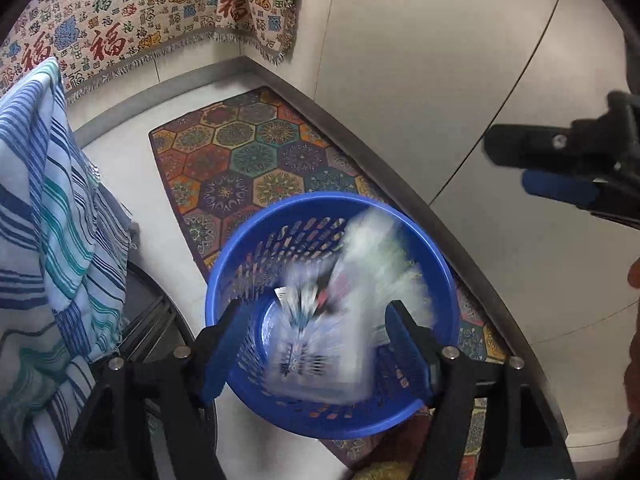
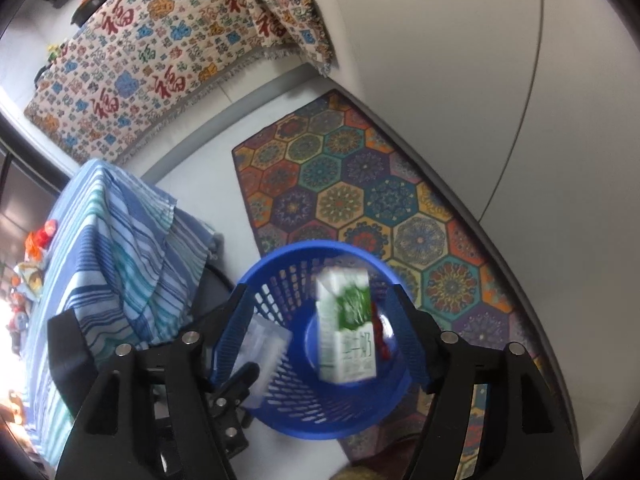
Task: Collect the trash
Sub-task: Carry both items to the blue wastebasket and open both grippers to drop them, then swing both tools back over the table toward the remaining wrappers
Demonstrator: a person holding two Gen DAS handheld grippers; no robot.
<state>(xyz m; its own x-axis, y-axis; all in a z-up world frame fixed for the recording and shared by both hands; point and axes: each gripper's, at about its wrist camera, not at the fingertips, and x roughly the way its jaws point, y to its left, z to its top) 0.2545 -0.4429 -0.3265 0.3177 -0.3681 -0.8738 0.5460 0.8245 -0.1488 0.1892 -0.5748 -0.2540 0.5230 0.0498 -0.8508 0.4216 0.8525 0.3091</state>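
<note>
Green-white carton (image 2: 347, 326) loose above blue basket (image 2: 280, 396), blurred

Left gripper (image 1: 316, 348) pointing steeply downward, jaws apart, pads pressing on nothing, right gripper (image 2: 320, 336) likewise angled down, jaws spread wide

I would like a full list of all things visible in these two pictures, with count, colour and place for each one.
basket: one, blue, on the floor at the rug's edge
milk carton: one, white and green, blurred, over the basket between the right jaws
wrapper: one, pale with dark print, blurred, over the basket
rug: one, multicoloured hexagons, on the floor
striped cloth: one, blue and white, left of the basket
patterned throw: one, cream with red characters, at the back
left gripper: one, black and blue, open
right gripper: one, black and blue, open
</note>
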